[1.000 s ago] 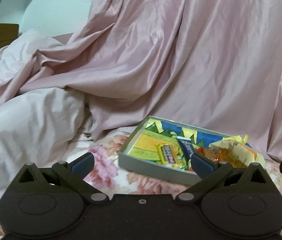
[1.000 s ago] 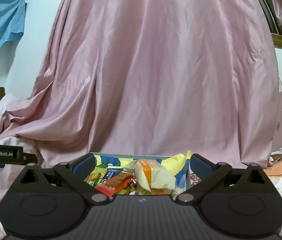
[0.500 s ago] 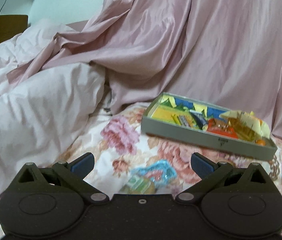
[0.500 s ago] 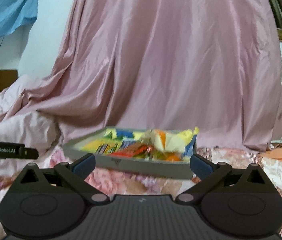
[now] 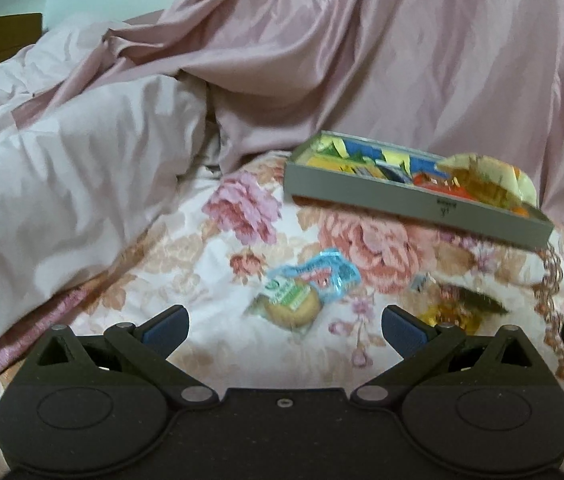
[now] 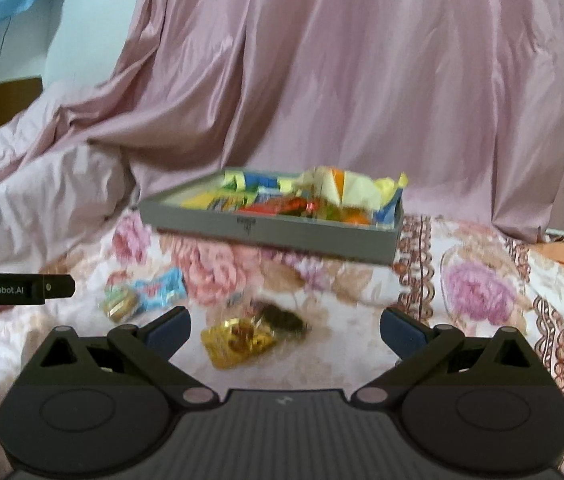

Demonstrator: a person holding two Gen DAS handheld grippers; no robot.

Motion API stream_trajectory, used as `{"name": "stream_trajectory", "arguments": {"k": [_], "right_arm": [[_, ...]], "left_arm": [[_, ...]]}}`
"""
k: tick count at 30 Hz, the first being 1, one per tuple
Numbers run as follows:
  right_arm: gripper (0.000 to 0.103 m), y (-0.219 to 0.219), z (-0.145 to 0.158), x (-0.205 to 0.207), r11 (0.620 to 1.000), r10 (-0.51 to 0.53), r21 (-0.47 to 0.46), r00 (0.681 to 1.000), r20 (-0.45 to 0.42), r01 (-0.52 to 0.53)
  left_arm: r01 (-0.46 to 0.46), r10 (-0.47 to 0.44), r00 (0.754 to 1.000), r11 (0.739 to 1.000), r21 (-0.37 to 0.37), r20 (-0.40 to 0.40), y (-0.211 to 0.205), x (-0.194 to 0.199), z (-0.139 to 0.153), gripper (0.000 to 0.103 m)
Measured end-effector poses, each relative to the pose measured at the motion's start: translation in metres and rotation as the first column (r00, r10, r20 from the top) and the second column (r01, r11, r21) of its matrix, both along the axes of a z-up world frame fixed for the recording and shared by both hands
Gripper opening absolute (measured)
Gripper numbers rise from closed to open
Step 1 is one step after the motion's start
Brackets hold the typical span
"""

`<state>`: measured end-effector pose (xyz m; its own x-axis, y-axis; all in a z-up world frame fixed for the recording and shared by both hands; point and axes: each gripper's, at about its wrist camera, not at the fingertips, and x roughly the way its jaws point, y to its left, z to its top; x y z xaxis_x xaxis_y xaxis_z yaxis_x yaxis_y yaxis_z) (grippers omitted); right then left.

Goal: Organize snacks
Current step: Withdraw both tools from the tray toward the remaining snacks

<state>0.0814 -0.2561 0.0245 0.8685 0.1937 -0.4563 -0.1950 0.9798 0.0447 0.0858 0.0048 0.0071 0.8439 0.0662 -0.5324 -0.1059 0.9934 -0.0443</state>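
Left gripper (image 5: 283, 326): jaws wide apart, empty. Right gripper (image 6: 285, 327): same.
Grey shallow cardboard tray (image 6: 282, 234) of mixed snack packets: on floral bedspread (image 5: 186, 256), back edge against pink satin drape (image 6: 361, 80).
Blue-green wrapped round biscuit (image 5: 301, 290): loose, near side of tray.
Gold foil packet (image 6: 238, 342): beside it, blurred.
Bare bedspread between packets and tray.
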Motion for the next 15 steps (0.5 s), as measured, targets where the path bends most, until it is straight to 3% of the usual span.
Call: {"name": "stream_trajectory", "arguments": {"k": [15], "right_arm": [[0.103,0.013,-0.025,0.022,0.997,0.012,-0.067,0.986,-0.168,-0.024]], "left_arm": [[0.121,-0.116,0.986,0.992,0.034,-0.122,-0.018,0.012,-0.028,0.102]]}}
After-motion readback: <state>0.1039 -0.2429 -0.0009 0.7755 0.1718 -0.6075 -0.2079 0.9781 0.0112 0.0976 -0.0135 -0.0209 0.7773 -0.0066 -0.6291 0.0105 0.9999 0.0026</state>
